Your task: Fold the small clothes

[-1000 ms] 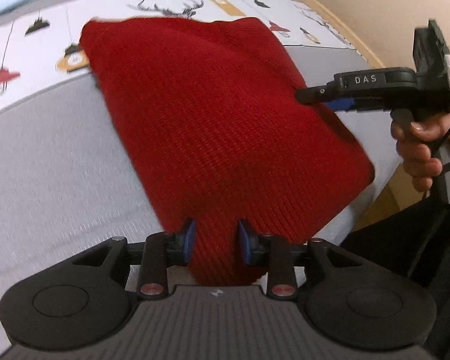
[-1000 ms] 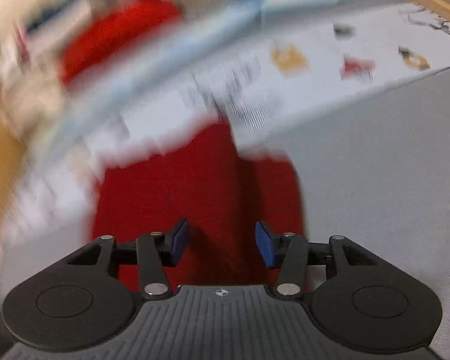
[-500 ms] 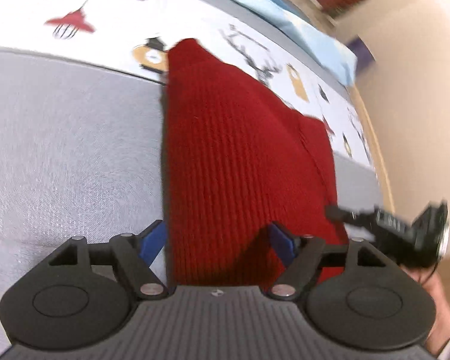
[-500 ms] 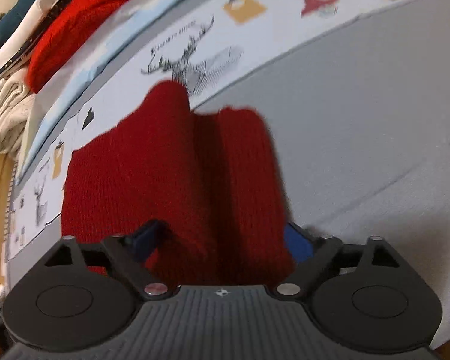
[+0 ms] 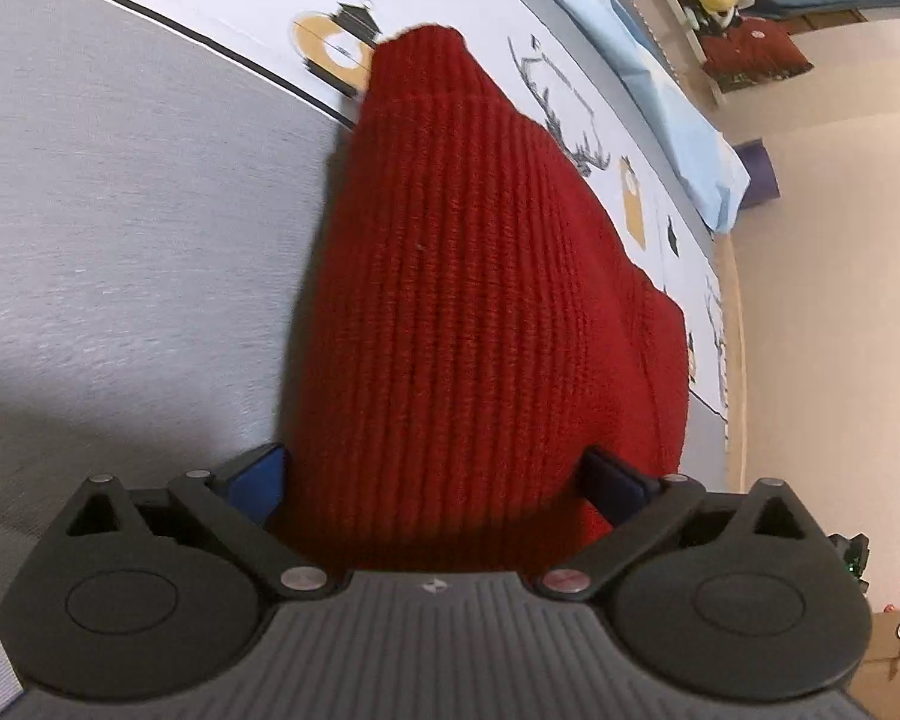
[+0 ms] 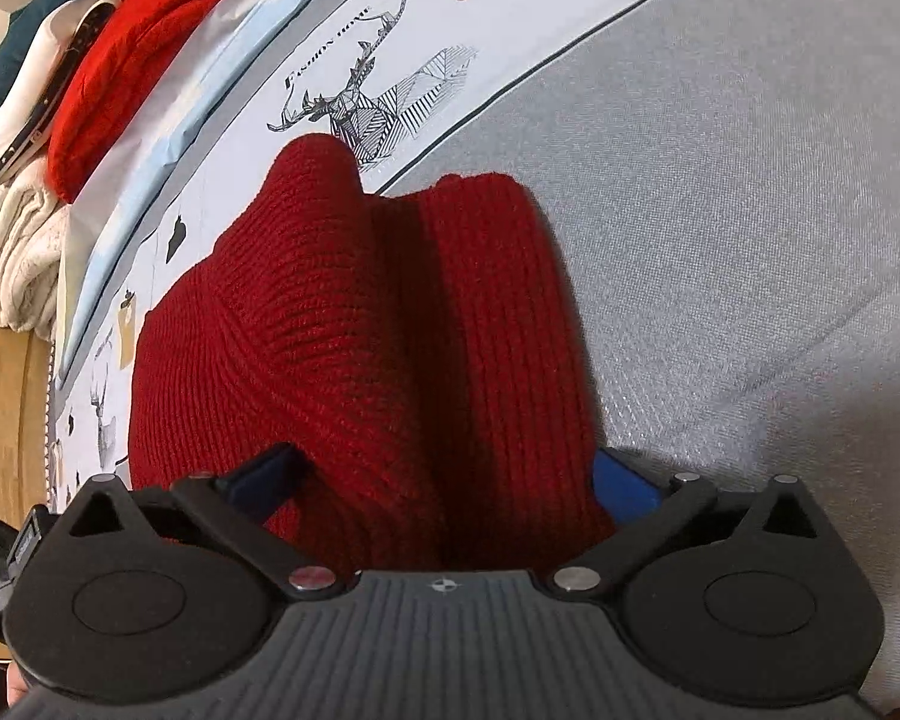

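A: Garment (image 5: pixel 462 312) location is requested.

B: The red knit garment is found lying folded on the grey bed cover (image 5: pixel 120 228), its far end over the printed sheet (image 6: pixel 354 90).

A: Gripper condition?

B: The left gripper (image 5: pixel 435 477) and right gripper (image 6: pixel 450 480) are recorded with jaws opening wide; the knit is seen between both pairs, unpressed.

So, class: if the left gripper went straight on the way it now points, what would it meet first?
The dark red knit garment. It already lies between the opening fingers of the left gripper and fills the line ahead, resting on the grey bedspread; depth is unclear.
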### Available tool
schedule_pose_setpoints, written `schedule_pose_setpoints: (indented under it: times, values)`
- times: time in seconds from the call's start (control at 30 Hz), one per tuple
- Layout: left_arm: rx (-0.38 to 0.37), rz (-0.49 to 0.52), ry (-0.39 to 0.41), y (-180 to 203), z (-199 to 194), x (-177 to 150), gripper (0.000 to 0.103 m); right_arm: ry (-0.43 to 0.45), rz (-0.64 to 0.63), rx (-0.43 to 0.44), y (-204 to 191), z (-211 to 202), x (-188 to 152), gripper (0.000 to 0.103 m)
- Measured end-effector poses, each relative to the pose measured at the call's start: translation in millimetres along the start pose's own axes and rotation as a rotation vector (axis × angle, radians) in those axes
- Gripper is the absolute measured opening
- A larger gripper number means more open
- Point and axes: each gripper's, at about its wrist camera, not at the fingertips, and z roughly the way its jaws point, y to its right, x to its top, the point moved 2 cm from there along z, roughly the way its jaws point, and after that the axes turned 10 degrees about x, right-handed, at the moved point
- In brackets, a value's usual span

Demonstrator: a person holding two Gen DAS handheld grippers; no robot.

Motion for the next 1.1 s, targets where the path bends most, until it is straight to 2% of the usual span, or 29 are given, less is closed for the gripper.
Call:
schedule_pose_setpoints:
  times: [0.07, 0.13, 0.2, 0.23, 0.33, 0.5, 0.7, 0.83, 0.93, 1.0, 1.1]
  values:
    - [0.0, 0.008, 0.003, 1, 5, 2, 0.102, 0.016, -0.03, -0.01, -5, 0, 0, 0.099]
    - [0.01, 0.019, 0.013, 4, 6, 3, 0.098, 0.049, -0.07, -0.004, -12, -3, -1, 0.088]
    - [0.04, 0.048, 0.04, 10, 0, 3, 0.091, 0.073, -0.089, 0.028, -19, -6, 1, 0.063]
    - [0.047, 0.062, 0.055, 12, -3, 4, 0.083, 0.08, -0.099, 0.031, -22, -5, 1, 0.06]
    - [0.051, 0.126, 0.107, 15, -18, 9, 0.07, 0.1, -0.118, 0.026, -30, 0, 3, 0.053]
    - [0.113, 0.199, 0.221, 9, -55, 27, 0.066, 0.134, -0.171, 0.077, -58, 17, 5, 0.038]
    - [0.171, 0.248, 0.346, -15, -108, 54, 0.065, 0.166, -0.232, 0.177, -109, 51, 0, 0.034]
    - [0.194, 0.241, 0.354, -38, -125, 71, 0.069, 0.178, -0.291, 0.224, -143, 75, -6, 0.034]
    - [0.28, 0.211, 0.347, -58, -128, 84, 0.072, 0.137, -0.298, 0.191, -153, 96, -12, 0.036]
    - [0.322, 0.213, 0.378, -70, -139, 83, 0.072, 0.108, -0.303, 0.14, -154, 107, -14, 0.039]
    - [0.275, 0.199, 0.349, -82, -151, 78, 0.072, 0.111, -0.325, 0.109, -155, 106, -15, 0.041]
